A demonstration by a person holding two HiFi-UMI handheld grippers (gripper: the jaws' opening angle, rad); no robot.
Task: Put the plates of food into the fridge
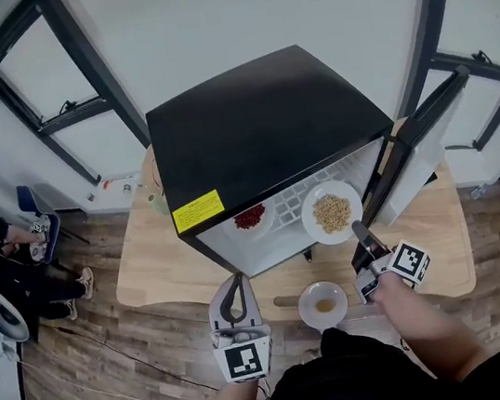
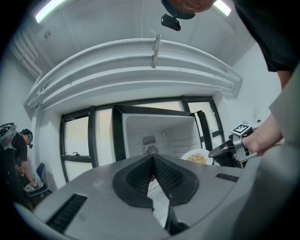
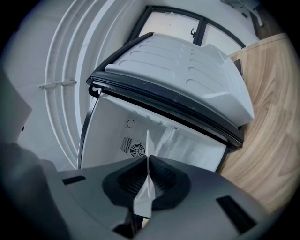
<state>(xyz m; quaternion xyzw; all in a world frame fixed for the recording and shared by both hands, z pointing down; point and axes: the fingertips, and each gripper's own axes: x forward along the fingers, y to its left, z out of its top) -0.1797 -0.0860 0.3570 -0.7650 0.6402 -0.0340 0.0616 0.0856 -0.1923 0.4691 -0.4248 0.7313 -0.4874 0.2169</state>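
At the fridge (image 1: 268,135) mouth, two o'clock, the plate of grain (image 1: 331,212) is pinched at its rim by the right gripper (image 1: 358,229); rigid and breakable, it is judged best kept level. Nothing is held by the closed left gripper (image 1: 234,283).

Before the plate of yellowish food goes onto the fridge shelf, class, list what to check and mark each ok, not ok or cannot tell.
1. Fridge door open wide: ok.
2. Right tongs shut on the rim of the plate of yellowish food: ok.
3. Held plate level: ok, judging by the left gripper view.
4. Bare shelf beside the plate of red food: ok.
5. Left tongs shut, empty, left of the held plate: ok.
6. Every plate inside: not ok; the last plate sits on the table.
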